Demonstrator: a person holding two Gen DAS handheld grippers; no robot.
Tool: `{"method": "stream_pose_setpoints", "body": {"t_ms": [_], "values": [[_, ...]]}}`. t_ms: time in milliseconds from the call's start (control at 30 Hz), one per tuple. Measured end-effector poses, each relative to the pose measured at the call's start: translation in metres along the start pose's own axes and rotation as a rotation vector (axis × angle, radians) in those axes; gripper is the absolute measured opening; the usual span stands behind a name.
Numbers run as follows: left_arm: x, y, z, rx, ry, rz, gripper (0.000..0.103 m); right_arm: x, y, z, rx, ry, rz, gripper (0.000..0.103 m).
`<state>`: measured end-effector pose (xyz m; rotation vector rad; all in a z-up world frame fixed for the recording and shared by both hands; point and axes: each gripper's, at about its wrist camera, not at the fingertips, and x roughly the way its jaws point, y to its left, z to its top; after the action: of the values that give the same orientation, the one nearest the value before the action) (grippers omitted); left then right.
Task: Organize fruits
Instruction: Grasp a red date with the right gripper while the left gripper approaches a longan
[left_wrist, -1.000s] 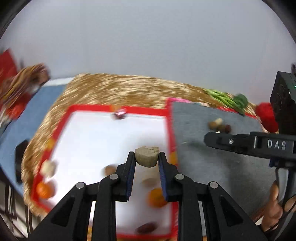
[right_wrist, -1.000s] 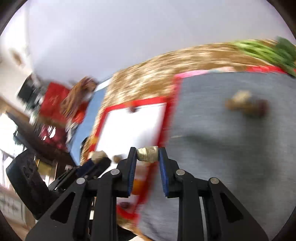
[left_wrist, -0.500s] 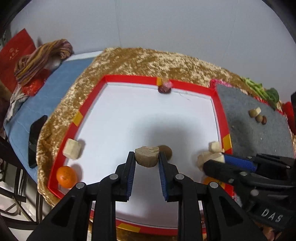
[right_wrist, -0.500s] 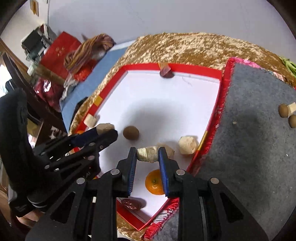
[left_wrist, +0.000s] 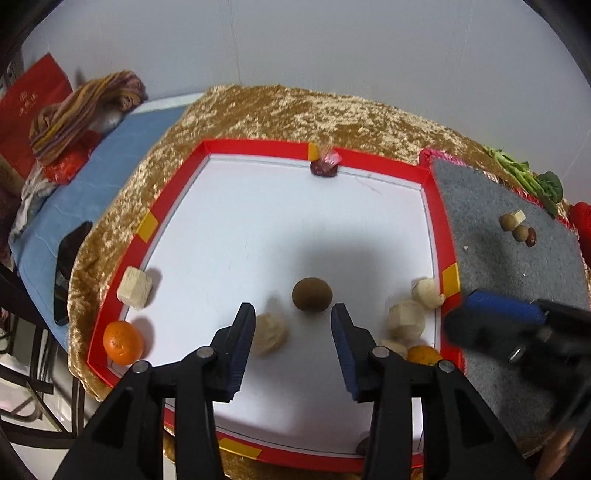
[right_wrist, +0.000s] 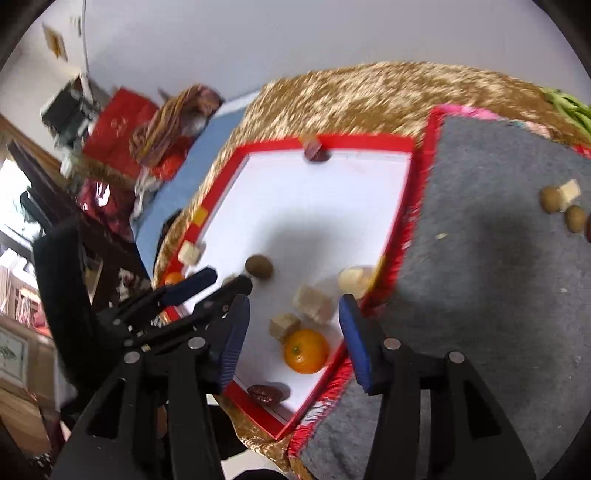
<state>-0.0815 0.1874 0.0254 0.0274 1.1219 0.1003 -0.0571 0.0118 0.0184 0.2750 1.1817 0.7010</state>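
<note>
L gripper (left_wrist: 293, 332) wide, empty; pale chunk (left_wrist: 270, 333) blurred just inside its L finger, brown ball (left_wrist: 311, 294) just ahead, both over tray (left_wrist: 255, 147). R gripper (right_wrist: 293, 328) wide, empty, above orange (right_wrist: 306, 350) & chunks near tray's R wall.

Plain white wall (left_wrist: 295, 44) behind. Gold crushed-velvet cloth (left_wrist: 295, 110) over table. Blue surface (left_wrist: 122, 147) to the side, bearing striped bundle (left_wrist: 81, 107); red box (left_wrist: 29, 103) beyond.
</note>
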Motion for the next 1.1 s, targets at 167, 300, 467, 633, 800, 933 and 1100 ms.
{"method": "stream_pose_setpoints", "body": {"t_ms": [167,300,467,633,800,933,1100], "values": [[-0.006,-0.016,0.004,0.027,-0.033,-0.021,0.047,-0.030,-0.031,0.008,0.086,-0.069,-0.028,0.052],[-0.012,-0.034,0.005,0.064,-0.055,-0.035,0.049,-0.059,-0.067,0.013,0.184,-0.132,-0.062,0.052],[-0.018,-0.057,0.001,0.127,-0.073,-0.071,0.052,-0.093,-0.124,0.017,0.351,-0.183,-0.073,0.053],[-0.023,-0.077,-0.005,0.196,-0.093,-0.100,0.054,-0.117,-0.176,0.016,0.508,-0.237,-0.137,0.053],[-0.026,-0.094,-0.008,0.252,-0.114,-0.117,0.054,-0.113,-0.201,0.019,0.557,-0.222,-0.183,0.053],[-0.029,-0.102,-0.014,0.287,-0.132,-0.120,0.054,-0.096,-0.211,0.025,0.585,-0.182,-0.236,0.046],[-0.026,-0.106,-0.016,0.313,-0.138,-0.116,0.054,-0.071,-0.215,0.036,0.573,-0.139,-0.287,0.024]]}}
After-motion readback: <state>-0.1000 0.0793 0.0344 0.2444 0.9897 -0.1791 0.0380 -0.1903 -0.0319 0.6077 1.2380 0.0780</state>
